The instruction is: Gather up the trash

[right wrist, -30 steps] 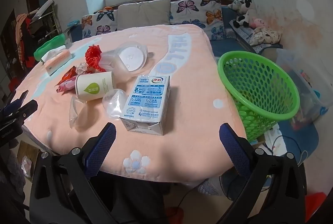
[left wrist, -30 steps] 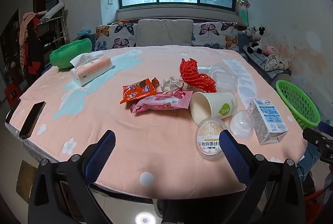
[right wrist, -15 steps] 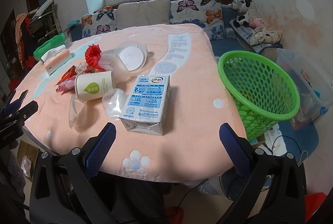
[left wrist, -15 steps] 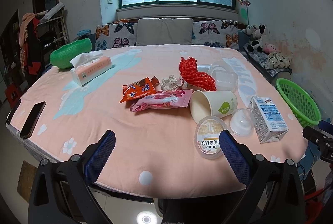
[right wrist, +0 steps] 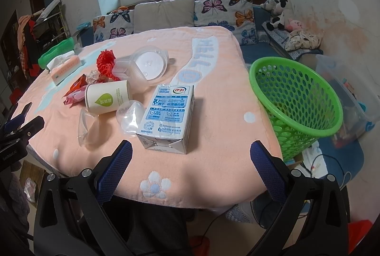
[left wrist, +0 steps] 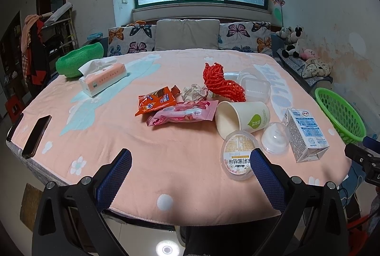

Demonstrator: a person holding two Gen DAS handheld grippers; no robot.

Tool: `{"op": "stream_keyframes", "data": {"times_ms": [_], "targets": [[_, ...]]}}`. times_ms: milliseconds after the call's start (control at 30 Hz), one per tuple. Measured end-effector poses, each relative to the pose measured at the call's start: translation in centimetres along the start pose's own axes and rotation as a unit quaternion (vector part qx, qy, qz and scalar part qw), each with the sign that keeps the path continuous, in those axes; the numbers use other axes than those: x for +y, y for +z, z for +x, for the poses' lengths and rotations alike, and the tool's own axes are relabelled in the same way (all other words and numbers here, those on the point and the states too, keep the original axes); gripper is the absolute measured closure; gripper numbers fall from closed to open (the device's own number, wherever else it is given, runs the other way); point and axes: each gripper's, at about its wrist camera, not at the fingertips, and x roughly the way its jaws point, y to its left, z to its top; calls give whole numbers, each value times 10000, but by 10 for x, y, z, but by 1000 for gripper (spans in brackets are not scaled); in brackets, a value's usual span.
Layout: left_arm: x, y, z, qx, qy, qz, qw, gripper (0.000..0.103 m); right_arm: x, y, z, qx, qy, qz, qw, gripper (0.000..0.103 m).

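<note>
Trash lies on the pink-covered table (left wrist: 118,149): an orange snack bag (left wrist: 156,100), a pink wrapper (left wrist: 182,113), crumpled paper (left wrist: 193,92), red foam netting (left wrist: 220,82), a tipped paper cup (left wrist: 242,118) (right wrist: 108,99), a clear lid (left wrist: 238,158), a clear dome (left wrist: 275,137) and a milk carton (left wrist: 306,134) (right wrist: 167,113). A green mesh basket (right wrist: 296,99) (left wrist: 339,111) stands off the table's right edge. My left gripper (left wrist: 190,170) is open and empty at the near edge. My right gripper (right wrist: 191,165) is open and empty, just before the carton.
A tissue box (left wrist: 102,80) and a green foam bowl (left wrist: 78,61) sit at the far left. A phone (left wrist: 36,134) lies at the left edge. Clear plastic containers (right wrist: 144,64) lie behind the cup. A sofa with cushions (left wrist: 187,35) stands beyond the table.
Both grippers have edged slightly forward toward the table. Nothing on the table has moved.
</note>
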Motion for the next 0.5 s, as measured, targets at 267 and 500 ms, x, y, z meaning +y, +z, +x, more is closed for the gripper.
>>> {"op": "stream_keyframes", "data": {"times_ms": [267, 500], "targets": [[0, -1, 1, 11, 0, -2, 10000, 6, 0, -1, 4, 25, 9, 1, 10000, 4], [0, -1, 1, 10, 0, 3, 10000, 6, 1, -1, 4, 26, 3, -21, 10000, 4]]}}
